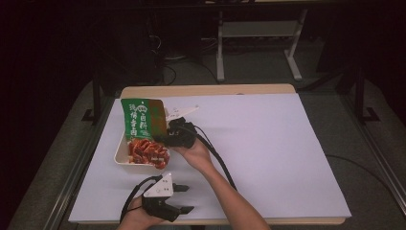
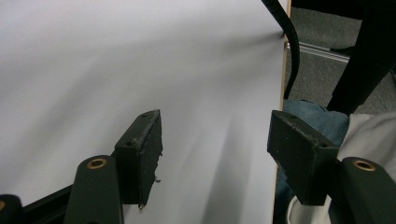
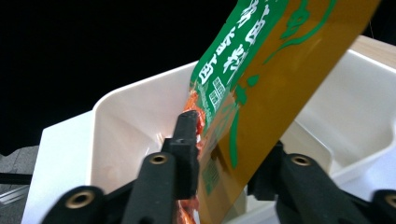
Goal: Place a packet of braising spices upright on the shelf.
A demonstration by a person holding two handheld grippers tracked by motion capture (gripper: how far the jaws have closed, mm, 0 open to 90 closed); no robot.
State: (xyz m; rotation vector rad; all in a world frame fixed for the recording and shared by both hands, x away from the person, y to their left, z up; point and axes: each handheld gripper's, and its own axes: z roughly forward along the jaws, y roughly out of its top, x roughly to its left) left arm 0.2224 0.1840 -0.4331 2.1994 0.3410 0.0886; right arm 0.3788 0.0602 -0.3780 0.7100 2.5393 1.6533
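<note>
A green and gold snack bag [image 1: 142, 117] stands tilted over a white tray [image 1: 119, 154] at the table's left. Red snack pieces [image 1: 149, 151] lie heaped in the tray's near end. My right gripper [image 1: 162, 137] reaches the bag's lower edge from the right. In the right gripper view the bag [image 3: 280, 60] slants between the parted jaws of that gripper [image 3: 231, 140], and neither pad presses on it. Red pieces [image 3: 194, 105] show at the bag's mouth above the tray [image 3: 135, 102]. My left gripper [image 1: 188, 198] lies near the front edge, and its jaws [image 2: 215, 140] stand open with nothing between them.
A white sheet [image 1: 268, 153] covers the wooden table. The table's front edge [image 2: 279, 140] runs just beside the left gripper, with a person's jeans-clad leg [image 2: 322, 116] past it. A black cable [image 1: 218, 160] trails from the right gripper along the forearm.
</note>
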